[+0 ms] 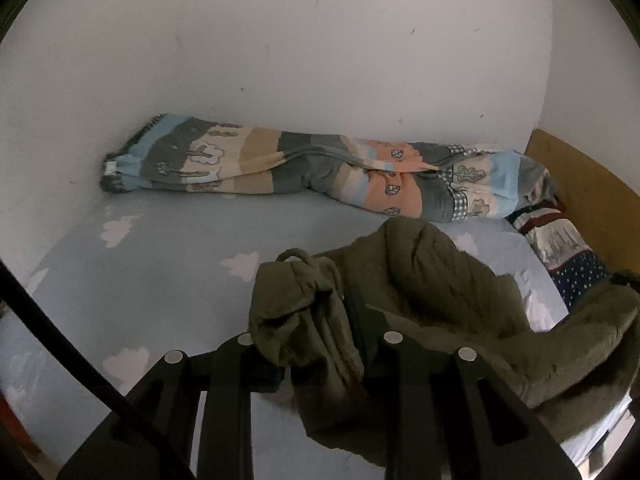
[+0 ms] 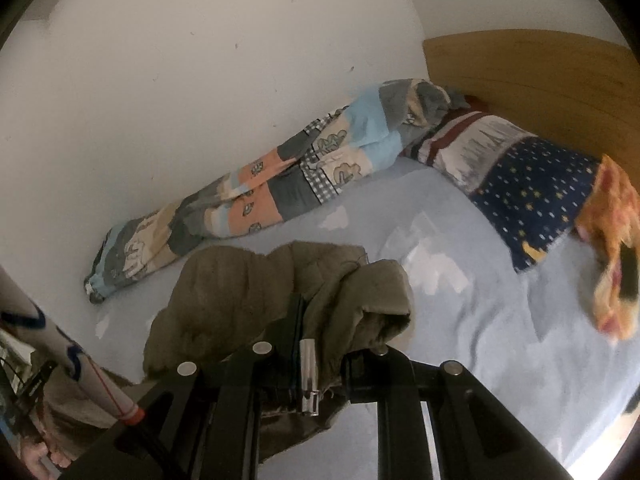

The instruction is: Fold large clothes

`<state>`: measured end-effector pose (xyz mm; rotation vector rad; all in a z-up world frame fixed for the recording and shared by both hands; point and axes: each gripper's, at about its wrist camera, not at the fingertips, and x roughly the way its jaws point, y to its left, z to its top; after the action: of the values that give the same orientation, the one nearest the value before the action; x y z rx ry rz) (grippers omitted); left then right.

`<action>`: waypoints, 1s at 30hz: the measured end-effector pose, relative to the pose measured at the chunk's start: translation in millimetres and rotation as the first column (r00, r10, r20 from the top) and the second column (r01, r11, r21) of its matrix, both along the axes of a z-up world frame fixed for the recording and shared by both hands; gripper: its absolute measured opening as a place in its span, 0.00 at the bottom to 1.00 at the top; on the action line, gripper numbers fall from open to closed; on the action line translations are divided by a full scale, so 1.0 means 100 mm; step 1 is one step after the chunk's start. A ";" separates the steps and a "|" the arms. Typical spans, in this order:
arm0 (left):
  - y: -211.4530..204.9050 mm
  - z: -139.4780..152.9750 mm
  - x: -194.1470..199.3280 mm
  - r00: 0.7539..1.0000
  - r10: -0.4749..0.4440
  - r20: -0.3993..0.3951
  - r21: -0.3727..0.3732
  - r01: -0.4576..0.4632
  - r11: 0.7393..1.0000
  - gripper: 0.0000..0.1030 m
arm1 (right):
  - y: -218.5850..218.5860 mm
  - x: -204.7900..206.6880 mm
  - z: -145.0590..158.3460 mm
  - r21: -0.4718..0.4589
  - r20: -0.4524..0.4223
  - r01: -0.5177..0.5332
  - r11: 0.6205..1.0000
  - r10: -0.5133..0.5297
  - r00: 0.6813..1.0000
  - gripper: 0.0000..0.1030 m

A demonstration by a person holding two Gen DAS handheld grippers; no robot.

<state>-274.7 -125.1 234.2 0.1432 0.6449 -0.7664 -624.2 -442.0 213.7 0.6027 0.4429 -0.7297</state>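
Note:
An olive-green fleecy garment (image 1: 440,300) hangs bunched between both grippers above the bed. My left gripper (image 1: 320,320) is shut on one bunched end of it, with a hanging loop showing near the fingers. The rest of the cloth sags to the right across the bed. In the right wrist view my right gripper (image 2: 316,320) is shut on another part of the same olive garment (image 2: 248,280), and a metal zipper pull (image 2: 309,376) hangs by the fingers. Most of both fingers are hidden under cloth.
The bed has a light blue sheet (image 1: 160,260) with white clouds. A rolled patchwork quilt (image 1: 320,164) lies along the white wall. A dark starred pillow (image 2: 532,196) and an orange cloth (image 2: 616,248) lie by the wooden headboard (image 2: 540,76).

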 end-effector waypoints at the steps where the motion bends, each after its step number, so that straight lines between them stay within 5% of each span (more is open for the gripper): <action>1: -0.10 -0.02 0.09 1.000 -0.005 -0.006 0.007 0.005 1.000 0.27 | -0.10 0.12 0.00 0.005 -0.005 -0.001 1.000 0.001 1.000 0.16; 12: -0.71 -0.45 1.12 0.984 -0.047 -0.169 -0.008 0.046 0.999 0.45 | -1.29 1.48 -0.51 0.089 -0.114 0.034 0.995 -0.024 0.993 0.16; 16: -0.57 -0.49 1.29 0.991 -0.029 -0.132 -0.027 0.026 0.999 0.80 | -1.67 1.83 -0.88 0.148 -0.150 0.067 0.987 -0.044 0.988 0.16; 25: -0.42 -0.49 1.38 0.999 0.052 0.002 0.018 -0.052 0.998 0.81 | -2.05 2.21 -1.36 0.214 -0.207 0.104 0.971 -0.059 0.977 0.16; 30: -0.26 -0.44 1.52 0.993 0.108 -0.057 -0.040 -0.110 0.993 0.80 | -2.22 2.17 -1.30 0.275 -0.188 0.134 0.952 -0.084 0.979 0.23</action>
<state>-123.0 -150.8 190.4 0.0469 0.6822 -0.6804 -407.3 -664.0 83.2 0.8441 0.6900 -0.8352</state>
